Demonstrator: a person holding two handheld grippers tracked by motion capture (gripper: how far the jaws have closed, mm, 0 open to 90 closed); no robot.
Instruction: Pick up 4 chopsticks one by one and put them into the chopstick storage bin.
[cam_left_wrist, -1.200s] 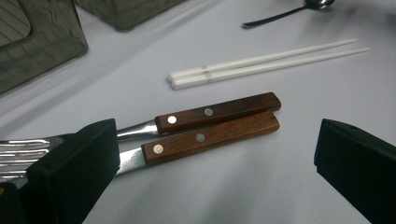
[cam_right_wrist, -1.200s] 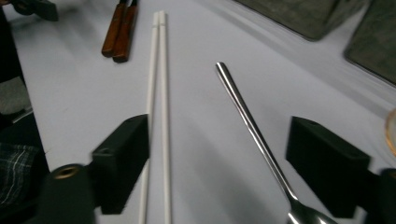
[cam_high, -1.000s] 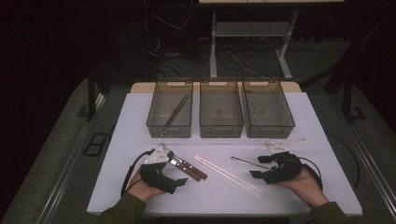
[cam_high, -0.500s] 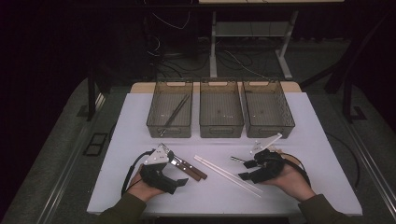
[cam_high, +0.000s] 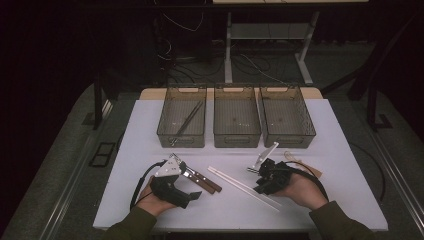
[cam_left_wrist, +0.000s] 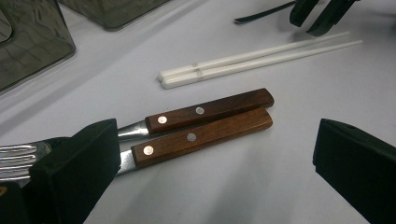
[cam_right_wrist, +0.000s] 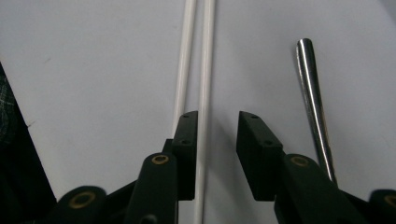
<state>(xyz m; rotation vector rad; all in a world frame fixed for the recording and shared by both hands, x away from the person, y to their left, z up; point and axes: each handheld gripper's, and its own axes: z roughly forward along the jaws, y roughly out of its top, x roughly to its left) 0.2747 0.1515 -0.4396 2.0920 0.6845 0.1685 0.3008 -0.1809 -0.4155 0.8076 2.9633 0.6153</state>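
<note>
Right gripper (cam_right_wrist: 217, 126) low over the white chopsticks (cam_high: 244, 187), which lie as a pair on the white table (cam_high: 345, 210), running from mid-table toward the near right. My jaws have just been closing and now stand a narrow gap apart, not clamped: in the right gripper view one stick runs down the gap beside the left jaw's inner face, while the other passes outside that jaw. Judgement: lined up along the sticks for a pinch, but as they lie I would catch one stick, not both.

Left gripper (cam_high: 196, 195) rests on the near left of the table, jaws wide apart, nothing between the pads. It is parked facing the two wooden-handled pieces (cam_left_wrist: 203, 123), likely next in line.

Three grey bins (cam_high: 237, 116) stand in a row at the far side; the left one already holds a long metal utensil (cam_high: 187, 120). I take this as sorting cutlery by kind.

View notes:
- Right gripper view gives the jaw-to-stick alignment and a steel handle (cam_right_wrist: 314, 100) lying just right of my right jaw; the high view cannot resolve either.
- Left gripper view shows rivets on the wooden handles, fork tines (cam_left_wrist: 18, 161) behind my left jaw, and the sticks' square ends touching side by side.
- High view alone gives bins and overall layout.
</note>
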